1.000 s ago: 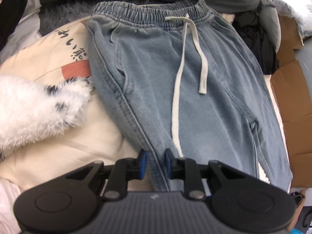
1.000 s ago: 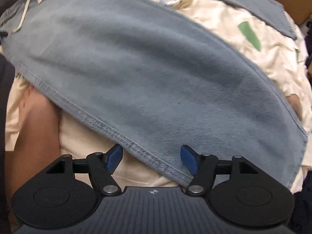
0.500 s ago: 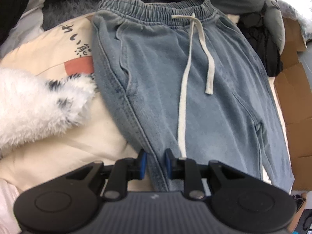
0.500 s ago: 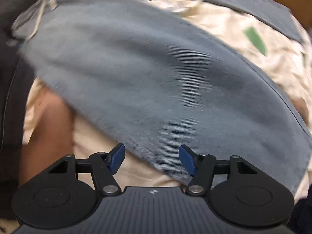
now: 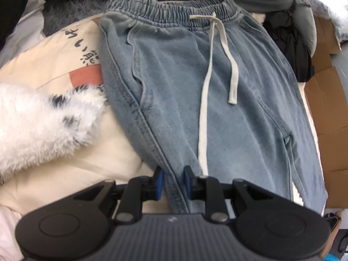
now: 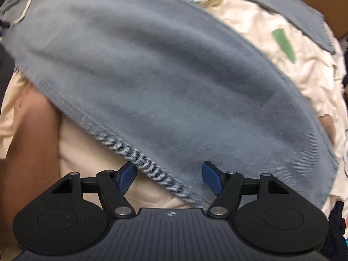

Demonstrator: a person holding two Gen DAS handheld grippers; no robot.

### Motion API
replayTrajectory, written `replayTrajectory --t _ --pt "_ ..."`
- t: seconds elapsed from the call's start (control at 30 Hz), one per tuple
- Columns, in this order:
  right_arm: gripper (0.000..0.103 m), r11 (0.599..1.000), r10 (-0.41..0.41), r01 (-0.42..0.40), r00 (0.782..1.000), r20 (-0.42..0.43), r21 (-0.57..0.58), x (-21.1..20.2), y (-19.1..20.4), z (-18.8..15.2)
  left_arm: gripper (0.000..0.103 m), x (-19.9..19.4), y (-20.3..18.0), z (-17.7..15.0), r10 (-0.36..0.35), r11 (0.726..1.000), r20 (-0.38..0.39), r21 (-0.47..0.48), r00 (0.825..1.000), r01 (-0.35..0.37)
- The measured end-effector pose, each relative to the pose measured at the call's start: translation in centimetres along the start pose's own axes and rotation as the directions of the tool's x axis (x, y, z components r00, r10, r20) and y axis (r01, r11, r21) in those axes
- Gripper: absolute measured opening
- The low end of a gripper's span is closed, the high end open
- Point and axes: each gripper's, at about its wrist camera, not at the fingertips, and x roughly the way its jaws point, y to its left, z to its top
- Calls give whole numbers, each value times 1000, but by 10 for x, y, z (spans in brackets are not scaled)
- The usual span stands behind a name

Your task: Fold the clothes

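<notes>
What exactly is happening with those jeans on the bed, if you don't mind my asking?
A person is folding a pair of light blue drawstring jeans with two handheld grippers. The left tool is shut on the seamed side edge of the jeans, which lie spread flat, waistband at the far end, over a cream printed bedcover. The right tool is open, its blue fingers straddling the hemmed edge of a trouser leg without gripping it. No fold shows yet.

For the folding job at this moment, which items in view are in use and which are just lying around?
In use:
- denim trousers
- left gripper, shut on the trousers' side seam
- right gripper, open at a trouser leg

Lying about:
- cream printed cloth
- white fluffy item
- cardboard boxes
- black garment
</notes>
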Motion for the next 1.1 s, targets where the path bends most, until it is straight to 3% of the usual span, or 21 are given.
replayTrajectory --t 0.17,0.33,0.4,0.43,0.47,0.53,0.67,0.73,0.9,0.93,0.97,1.1 --pt "68 1000 -12 11 999 37 25 -8 -4 -1 22 0 -1 0 2 1000 1 7 1000 -2" --pt "63 1000 -9 9 1000 2 -7 4 -5 -6 22 2 -2 2 6 1000 -2 15 1000 -6" --pt "54 1000 2 -2 1000 6 -22 2 -6 -5 22 2 -3 2 8 1000 -2 18 1000 -8" --pt "45 1000 8 -8 1000 8 -30 2 -6 -4 22 3 -3 3 8 1000 -3 20 1000 -8" --pt "29 999 13 -13 1000 10 -37 1 -6 -4 22 3 -3 3 9 1000 -3 21 1000 -9" --pt "17 998 25 -24 1000 14 -52 0 -6 -3 22 4 -4 3 12 1000 -3 24 1000 -12" --pt "16 996 43 -41 999 19 -80 -1 -6 -1 22 4 -4 0 17 999 9 28 1000 -18" --pt "24 996 33 -32 999 15 -83 2 -3 -3 22 3 -3 -1 19 999 11 32 1000 -19" --pt "27 994 29 -28 1000 4 -103 7 3 1 21 0 -3 1 20 1000 12 2 1000 -20" --pt "25 994 37 -37 999 1 -106 7 2 2 21 0 -2 0 23 1000 13 -3 1000 -23" --pt "16 993 48 -48 999 -3 -109 6 1 2 20 0 -2 0 25 1000 15 -7 1000 -25" --pt "8 989 75 -75 997 -6 -129 -3 -3 1 20 1 1 0 34 999 20 -24 999 -34"
